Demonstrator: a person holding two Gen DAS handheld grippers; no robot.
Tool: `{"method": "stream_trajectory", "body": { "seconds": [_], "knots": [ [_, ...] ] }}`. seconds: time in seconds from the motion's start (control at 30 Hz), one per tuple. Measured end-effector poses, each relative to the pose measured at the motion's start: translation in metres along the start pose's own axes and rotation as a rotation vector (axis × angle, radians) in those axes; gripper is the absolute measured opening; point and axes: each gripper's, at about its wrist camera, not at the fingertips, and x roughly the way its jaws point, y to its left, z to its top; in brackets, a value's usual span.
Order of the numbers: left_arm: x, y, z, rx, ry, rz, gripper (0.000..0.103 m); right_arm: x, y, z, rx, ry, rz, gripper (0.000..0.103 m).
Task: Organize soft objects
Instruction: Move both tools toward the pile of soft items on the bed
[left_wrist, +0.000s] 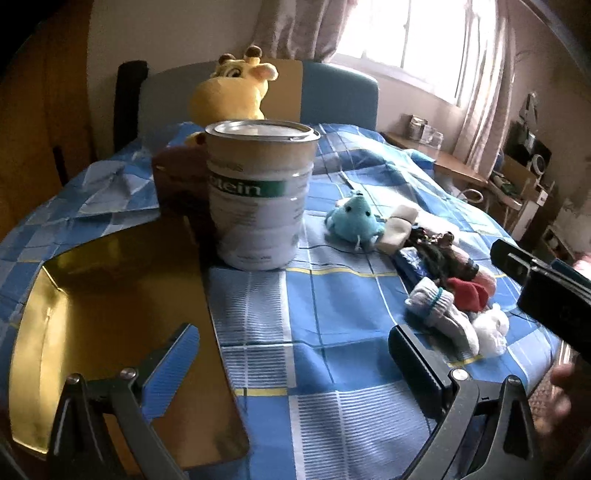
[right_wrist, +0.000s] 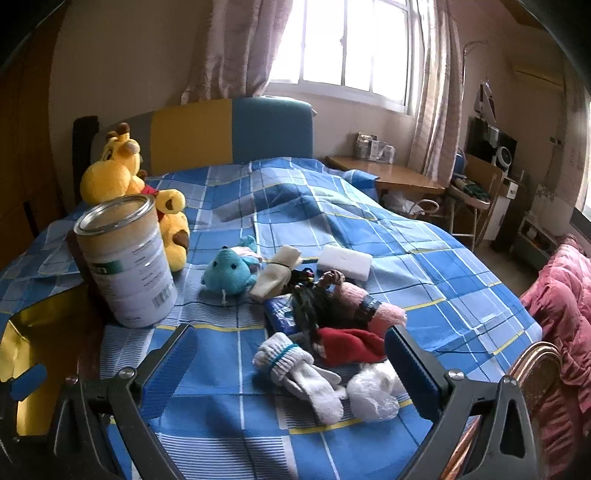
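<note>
A pile of soft things lies on the blue checked bed: white socks (right_wrist: 306, 373) (left_wrist: 443, 314), a red sock (right_wrist: 351, 343) (left_wrist: 467, 293), a pink sock (right_wrist: 384, 314), a cream sock (right_wrist: 277, 273), a white wad (right_wrist: 373, 395) and a blue plush (right_wrist: 229, 273) (left_wrist: 354, 218). A yellow giraffe plush (right_wrist: 118, 170) (left_wrist: 236, 88) sits at the headboard. My right gripper (right_wrist: 291, 373) is open, its fingers either side of the white socks, just above them. My left gripper (left_wrist: 295, 358) is open and empty over the bedspread beside a gold tray (left_wrist: 110, 295).
A tall white tin (left_wrist: 260, 195) (right_wrist: 127, 262) stands between the tray and the blue plush. A white sponge block (right_wrist: 345, 262) lies behind the pile. A desk and chair stand right of the bed, with a pink quilt (right_wrist: 561, 295).
</note>
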Motion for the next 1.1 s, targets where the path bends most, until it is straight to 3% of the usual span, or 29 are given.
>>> {"method": "stream_trajectory", "body": {
  "seconds": [0.27,0.57,0.8,1.1],
  "knots": [
    [0.010,-0.006,-0.003,0.001,0.064,-0.071,0.103,0.002,-0.058,0.000,0.098,0.015,-0.058,0.103],
    [0.018,-0.040,-0.002,0.132,0.090,-0.130,0.102,0.006,-0.128,-0.007,0.225,0.056,-0.141,0.103],
    [0.026,-0.081,0.004,0.242,0.088,-0.149,0.102,0.005,-0.138,-0.011,0.236,0.057,-0.145,0.103],
    [0.035,-0.112,0.007,0.301,0.090,-0.173,0.102,0.012,-0.145,-0.013,0.256,0.081,-0.151,0.103]
  ]
}}
